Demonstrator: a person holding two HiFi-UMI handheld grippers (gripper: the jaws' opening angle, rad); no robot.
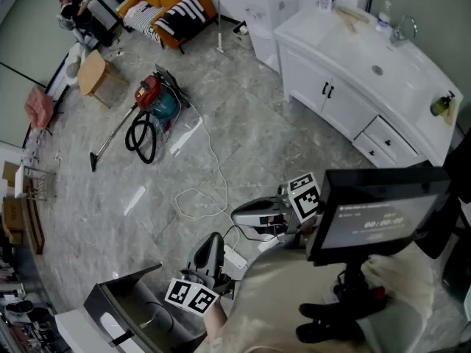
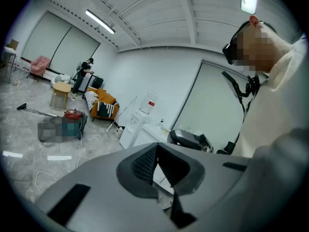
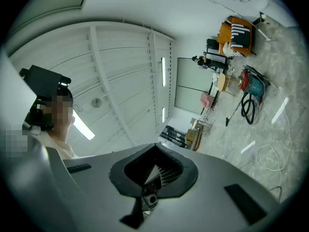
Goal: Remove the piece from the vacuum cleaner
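Head view: I see the red vacuum cleaner [image 1: 156,98] on the floor [image 1: 243,131], well apart from my left gripper [image 1: 213,241] and right gripper [image 1: 237,215].
Left gripper view: fingers [image 2: 146,165] together, empty; vacuum cleaner far off, near the orange sofa [image 2: 104,108].
Right gripper view: fingers [image 3: 167,175] together, empty, tilted upward.

One vacuum cleaner [image 1: 156,101], two hand-held grippers [image 1: 213,240] [image 1: 237,216]
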